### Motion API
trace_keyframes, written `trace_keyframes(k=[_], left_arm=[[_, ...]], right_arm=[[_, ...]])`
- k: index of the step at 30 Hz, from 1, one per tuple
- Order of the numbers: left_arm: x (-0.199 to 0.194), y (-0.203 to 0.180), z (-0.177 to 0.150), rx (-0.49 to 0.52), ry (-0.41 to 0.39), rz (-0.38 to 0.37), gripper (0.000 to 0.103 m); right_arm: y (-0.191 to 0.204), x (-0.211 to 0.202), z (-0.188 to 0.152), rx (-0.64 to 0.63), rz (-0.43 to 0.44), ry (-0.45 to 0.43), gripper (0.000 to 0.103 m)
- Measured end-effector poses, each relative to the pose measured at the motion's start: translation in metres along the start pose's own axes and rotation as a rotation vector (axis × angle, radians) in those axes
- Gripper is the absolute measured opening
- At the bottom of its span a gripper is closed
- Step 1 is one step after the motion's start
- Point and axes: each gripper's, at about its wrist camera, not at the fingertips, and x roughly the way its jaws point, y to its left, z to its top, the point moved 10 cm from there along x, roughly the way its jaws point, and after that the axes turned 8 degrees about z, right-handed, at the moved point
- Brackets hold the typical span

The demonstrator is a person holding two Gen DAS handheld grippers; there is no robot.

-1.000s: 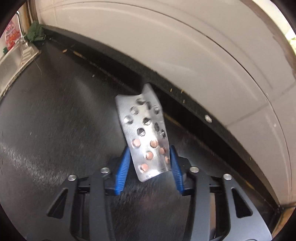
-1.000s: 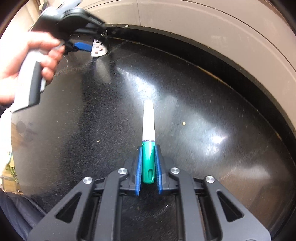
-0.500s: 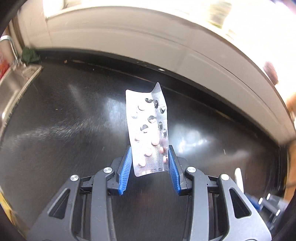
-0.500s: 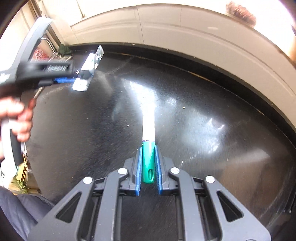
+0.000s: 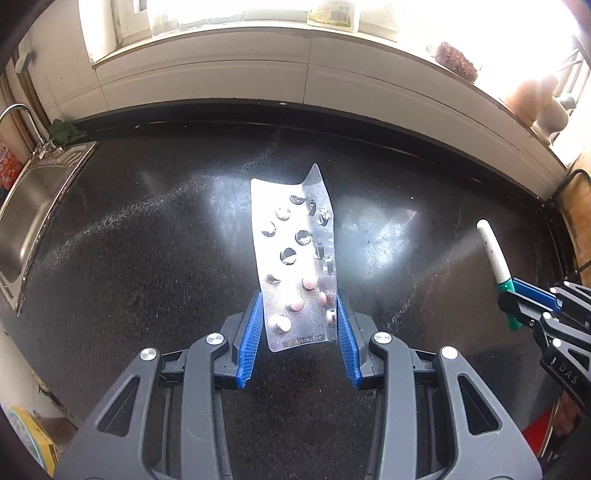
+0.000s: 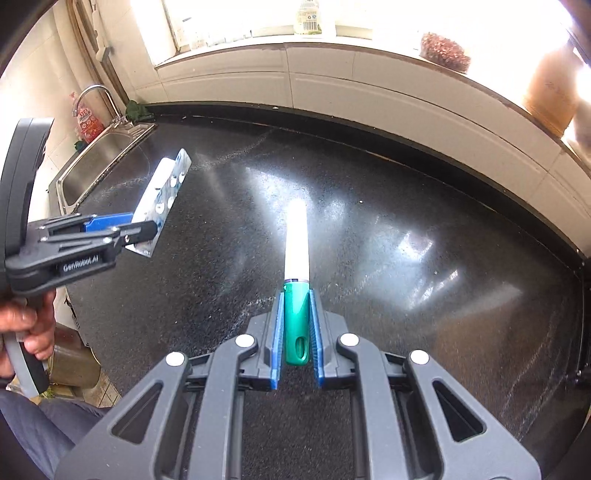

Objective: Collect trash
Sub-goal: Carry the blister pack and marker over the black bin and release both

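Note:
A silver blister pack [image 5: 295, 266], partly emptied with a few pink pills left, sticks up from my left gripper [image 5: 299, 314], whose blue pads press on its lower edges. It hangs above the black countertop [image 5: 147, 258]. In the right wrist view the same blister pack [image 6: 162, 199] shows at the left, held in the left gripper [image 6: 140, 230] by a person's hand [image 6: 29, 325]. My right gripper [image 6: 297, 325] is shut on the green cap of a white-barrelled marker [image 6: 295, 258]. The marker [image 5: 495, 258] and right gripper [image 5: 517, 302] also show at the left wrist view's right edge.
A steel sink [image 5: 33, 199] with a tap [image 6: 92, 96] lies at the counter's left end, a red packet [image 6: 88, 125] beside it. A white tiled wall [image 5: 295, 74] and a bright window sill with a bottle [image 6: 308, 16] run behind. A dark trouser leg [image 6: 40, 428] shows at lower left.
Both grippers have risen and drawn back from the wall, so more of the counter, sink and window show. The left gripper has rolled, and the blister pack stands straighter. Both grips are unchanged.

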Motion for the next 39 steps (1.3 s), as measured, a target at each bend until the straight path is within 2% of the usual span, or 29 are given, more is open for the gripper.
trace_keyframes(k=[8, 12, 16, 21, 27, 33, 39], left_arm=[[-0.021, 0.010, -0.018, -0.010, -0.028, 0.010, 0.038], [-0.033, 0.034, -0.024, -0.045, -0.047, 0.037, 0.038], [-0.050, 0.074, -0.036, -0.100, -0.067, 0.093, 0.038], [-0.072, 0.137, -0.063, -0.205, -0.076, 0.178, 0.038], [-0.099, 0.224, -0.122, -0.383, -0.055, 0.304, 0.038], [-0.121, 0.292, -0.194, -0.567, -0.007, 0.409, 0.038], [-0.125, 0.326, -0.255, -0.702, 0.050, 0.456, 0.038]], right_arm=[[0.019, -0.005, 0.002, -0.031, 0.001, -0.017, 0.014], [0.042, -0.003, 0.011, -0.075, 0.027, -0.022, 0.014], [0.082, 0.009, 0.023, -0.144, 0.078, -0.020, 0.014], [0.158, 0.031, 0.037, -0.271, 0.184, 0.000, 0.014], [0.267, 0.055, 0.039, -0.445, 0.332, 0.048, 0.014], [0.370, 0.076, 0.017, -0.604, 0.470, 0.124, 0.014], [0.444, 0.093, -0.018, -0.713, 0.555, 0.212, 0.014]])
